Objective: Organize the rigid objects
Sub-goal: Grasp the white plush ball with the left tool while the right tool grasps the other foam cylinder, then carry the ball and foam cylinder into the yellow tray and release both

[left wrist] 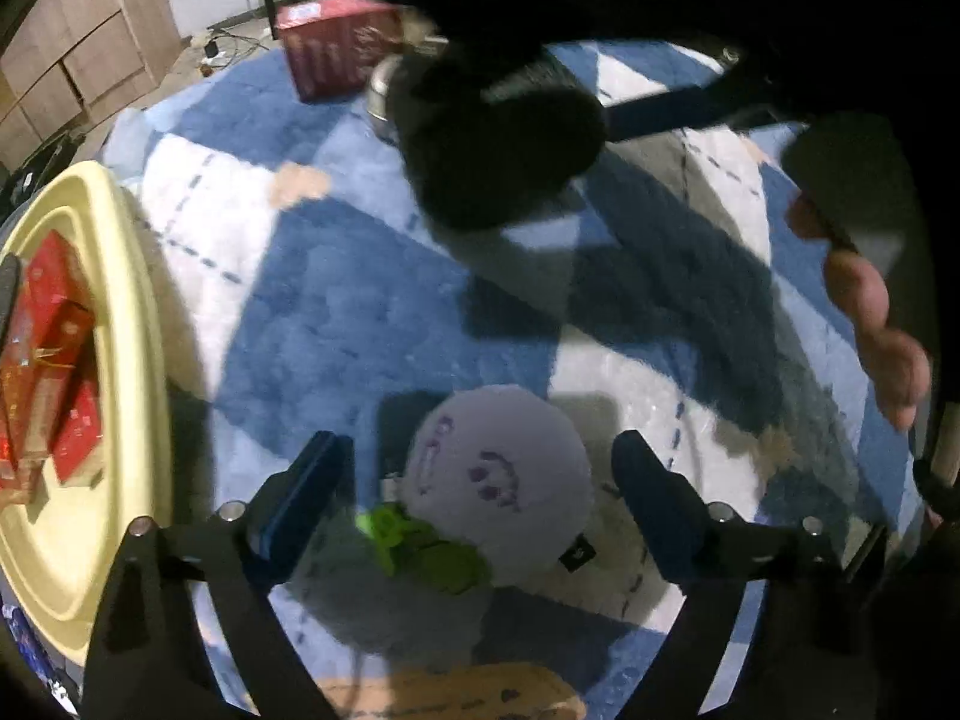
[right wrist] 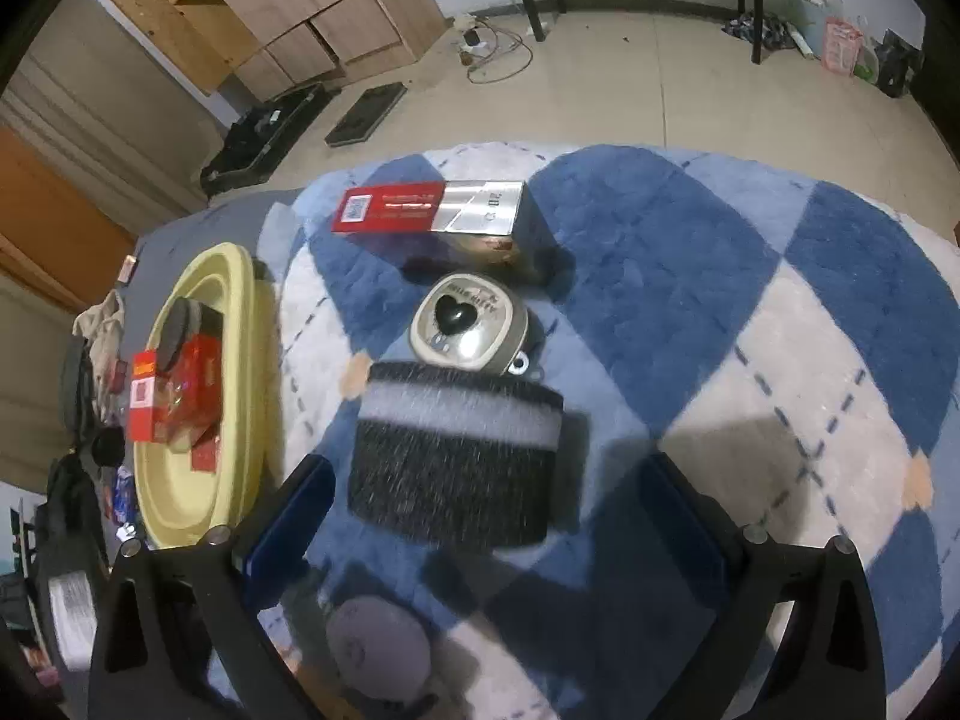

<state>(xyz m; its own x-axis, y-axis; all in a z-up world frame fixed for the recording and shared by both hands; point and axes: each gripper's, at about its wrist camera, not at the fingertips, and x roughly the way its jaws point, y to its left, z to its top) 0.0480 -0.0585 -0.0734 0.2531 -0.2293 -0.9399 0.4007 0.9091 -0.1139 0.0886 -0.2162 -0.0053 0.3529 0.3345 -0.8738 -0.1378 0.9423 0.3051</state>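
My left fingers [left wrist: 474, 468] stand wide on either side of a pale round object with purple markings [left wrist: 495, 474] lying on the blue-and-white checked rug [left wrist: 336, 312], a green tag [left wrist: 420, 540] at its near side; the pads are not on it yet. My right fingers [right wrist: 480, 498] are just as wide and hold nothing, poised around a black and grey striped block [right wrist: 456, 450] near the rug's middle. Just beyond it sits a round cream tin with a black heart [right wrist: 468, 324], touching or almost touching the block, and beyond that a red and silver box [right wrist: 432, 216] toward the rug's far edge. The yellow tray [right wrist: 240, 300] off the rug's left edge already carries red boxes [right wrist: 180, 396].

What worries me: the round piece could roll or squirt out if I close off-centre, and the deep pile may snag my tips. On the right, closing carelessly might nudge the tin. My arms work close together, so they could collide.
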